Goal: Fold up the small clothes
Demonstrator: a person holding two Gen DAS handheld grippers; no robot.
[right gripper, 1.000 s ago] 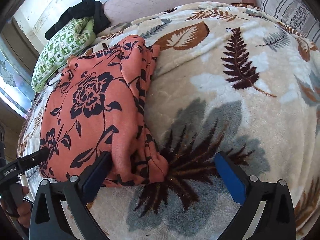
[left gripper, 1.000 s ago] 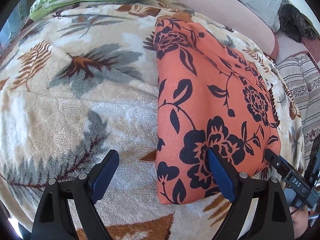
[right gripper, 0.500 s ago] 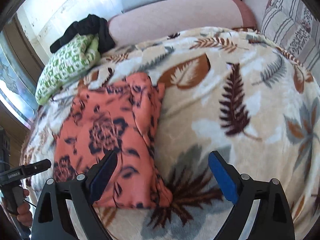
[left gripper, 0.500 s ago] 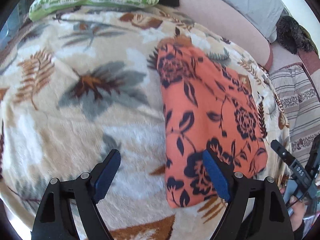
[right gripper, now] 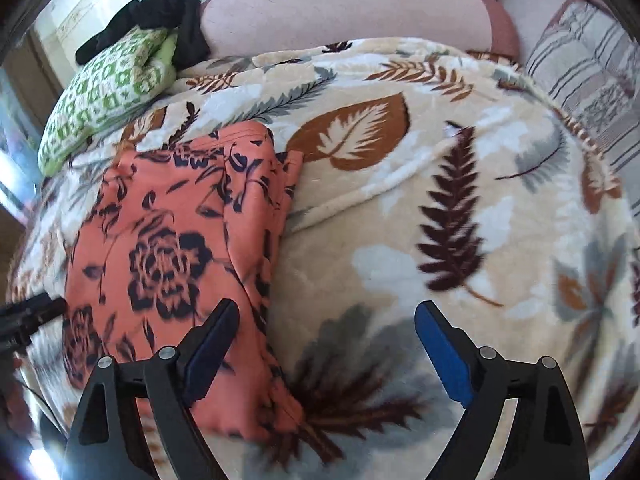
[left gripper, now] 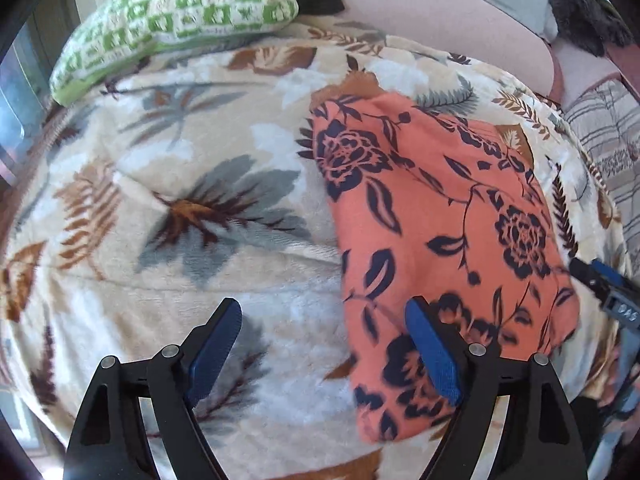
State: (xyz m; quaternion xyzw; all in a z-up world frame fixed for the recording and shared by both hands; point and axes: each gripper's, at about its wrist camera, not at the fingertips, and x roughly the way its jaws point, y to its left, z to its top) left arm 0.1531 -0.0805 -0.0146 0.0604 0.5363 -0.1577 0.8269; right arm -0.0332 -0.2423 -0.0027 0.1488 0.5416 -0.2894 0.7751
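Observation:
An orange garment with dark navy flowers (left gripper: 436,240) lies folded into a long rectangle on the leaf-print blanket (left gripper: 180,208). It also shows in the right wrist view (right gripper: 172,248), with layered edges along its right side. My left gripper (left gripper: 324,344) is open and empty above the garment's near left edge. My right gripper (right gripper: 328,348) is open and empty above the garment's near right edge. The right gripper's tip shows at the left wrist view's right edge (left gripper: 608,284); the left gripper's tip shows at the right wrist view's left edge (right gripper: 32,312).
A green and white patterned pillow (left gripper: 172,16) lies at the far left of the bed, with black cloth (right gripper: 156,20) beside it. A pink bolster (right gripper: 348,16) runs along the back. A striped cushion (right gripper: 592,64) sits at the right.
Both grippers have lifted up and back from the garment, which now looks smaller and farther away. The garment lies as it did, folded on the blanket.

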